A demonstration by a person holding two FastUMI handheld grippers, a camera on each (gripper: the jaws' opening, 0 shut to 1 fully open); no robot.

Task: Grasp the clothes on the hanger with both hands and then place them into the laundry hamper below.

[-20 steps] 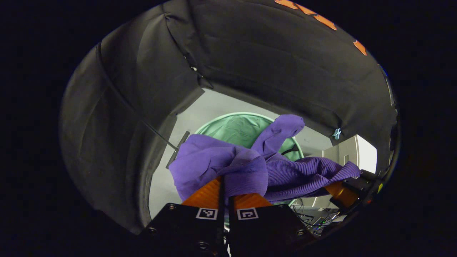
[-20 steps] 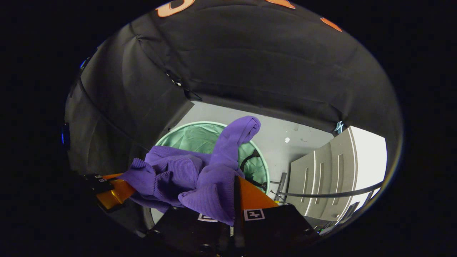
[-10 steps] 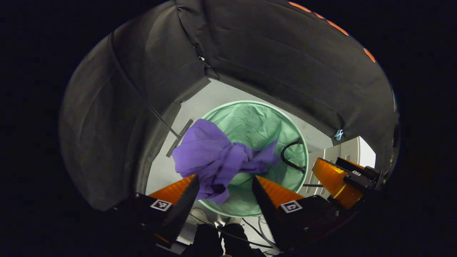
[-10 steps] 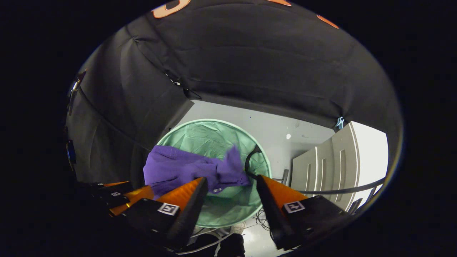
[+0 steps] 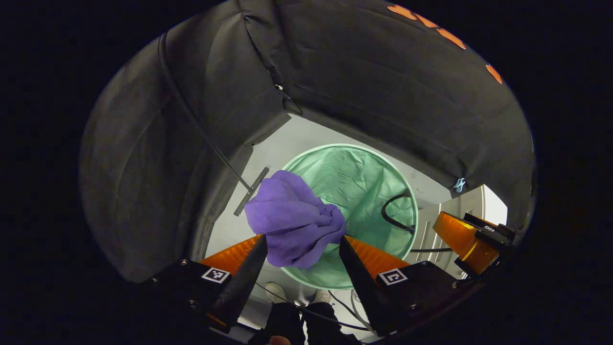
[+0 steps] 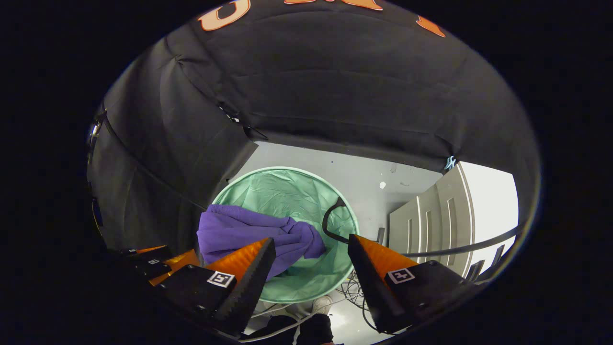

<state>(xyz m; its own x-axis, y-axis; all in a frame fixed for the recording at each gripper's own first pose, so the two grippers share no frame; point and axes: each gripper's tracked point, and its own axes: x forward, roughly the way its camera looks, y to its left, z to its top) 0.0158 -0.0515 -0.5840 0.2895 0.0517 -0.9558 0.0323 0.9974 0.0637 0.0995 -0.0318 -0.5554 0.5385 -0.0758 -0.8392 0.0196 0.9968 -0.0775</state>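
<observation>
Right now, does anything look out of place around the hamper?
Yes. The purple garment lies bunched over the left rim of the green laundry hamper, part of it hanging outside rather than fully inside.

The left gripper (image 5: 301, 249) hangs with its jaws spread wide above the green hamper (image 5: 368, 177). Purple clothes (image 5: 294, 220) lie bunched over the hamper's near rim; the right gripper (image 5: 467, 239) is alongside.
</observation>
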